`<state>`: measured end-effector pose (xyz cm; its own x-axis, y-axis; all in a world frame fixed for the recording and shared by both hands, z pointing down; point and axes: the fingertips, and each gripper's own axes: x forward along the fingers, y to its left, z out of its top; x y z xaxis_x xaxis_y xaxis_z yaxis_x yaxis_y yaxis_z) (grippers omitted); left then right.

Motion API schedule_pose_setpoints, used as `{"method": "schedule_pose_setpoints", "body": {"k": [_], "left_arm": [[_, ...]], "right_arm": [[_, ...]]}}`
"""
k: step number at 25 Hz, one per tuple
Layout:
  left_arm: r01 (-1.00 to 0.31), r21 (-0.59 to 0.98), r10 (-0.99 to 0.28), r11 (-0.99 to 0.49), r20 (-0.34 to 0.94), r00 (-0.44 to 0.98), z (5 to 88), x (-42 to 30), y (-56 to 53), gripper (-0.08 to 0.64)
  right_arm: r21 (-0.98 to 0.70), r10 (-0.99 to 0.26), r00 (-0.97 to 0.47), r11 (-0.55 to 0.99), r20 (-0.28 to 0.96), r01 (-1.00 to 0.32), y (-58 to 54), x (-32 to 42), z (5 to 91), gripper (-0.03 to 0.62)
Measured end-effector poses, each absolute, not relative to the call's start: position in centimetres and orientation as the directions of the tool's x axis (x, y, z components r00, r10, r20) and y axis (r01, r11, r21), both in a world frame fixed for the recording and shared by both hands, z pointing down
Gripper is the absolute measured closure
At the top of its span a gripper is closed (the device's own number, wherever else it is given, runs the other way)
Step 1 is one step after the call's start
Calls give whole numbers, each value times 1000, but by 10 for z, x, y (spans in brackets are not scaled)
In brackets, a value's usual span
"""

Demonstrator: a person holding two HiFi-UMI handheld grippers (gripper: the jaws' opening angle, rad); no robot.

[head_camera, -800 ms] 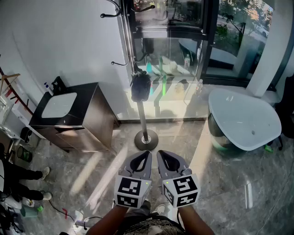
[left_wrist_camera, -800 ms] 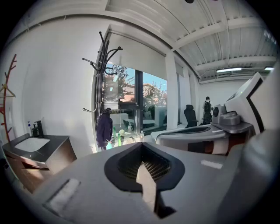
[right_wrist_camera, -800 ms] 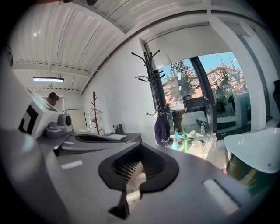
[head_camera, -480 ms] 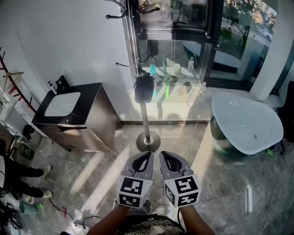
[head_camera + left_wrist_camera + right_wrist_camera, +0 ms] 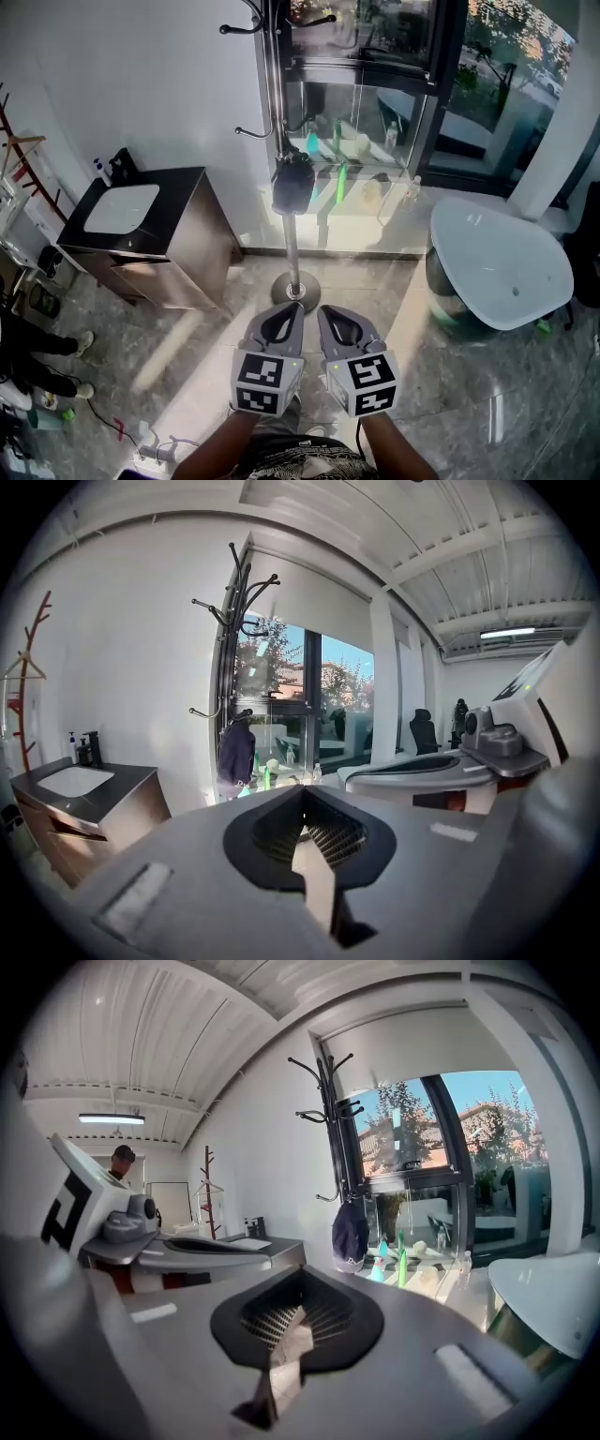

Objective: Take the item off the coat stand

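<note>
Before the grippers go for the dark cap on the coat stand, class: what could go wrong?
1. Both the left gripper and right gripper are shut; unopened, they would likely just push the cap.
2. The coat stand is slim on a small round base; a sideways tug might tip it toward the glass panel behind.

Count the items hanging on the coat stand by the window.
1: a dark cap on a low hook of the coat stand, in front of the glass. The upper hooks look bare in both gripper views.
</note>
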<state>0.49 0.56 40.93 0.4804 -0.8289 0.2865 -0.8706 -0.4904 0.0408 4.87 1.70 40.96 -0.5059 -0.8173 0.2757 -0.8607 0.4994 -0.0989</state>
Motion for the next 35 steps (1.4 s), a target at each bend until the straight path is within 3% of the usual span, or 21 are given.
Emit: {"method": "schedule_pose_setpoints", "body": {"k": [20, 35], "left_arm": [[-866, 74, -818, -495, 296, 493, 422, -6, -138, 563], [-863, 90, -807, -498, 315, 499, 435, -32, -231, 563]], "right_arm": [[-60, -828, -473, 479, 302, -876, -122, 42, 417, 580], [-38, -834, -439, 453, 335, -890, -226, 25, 434, 512]]}}
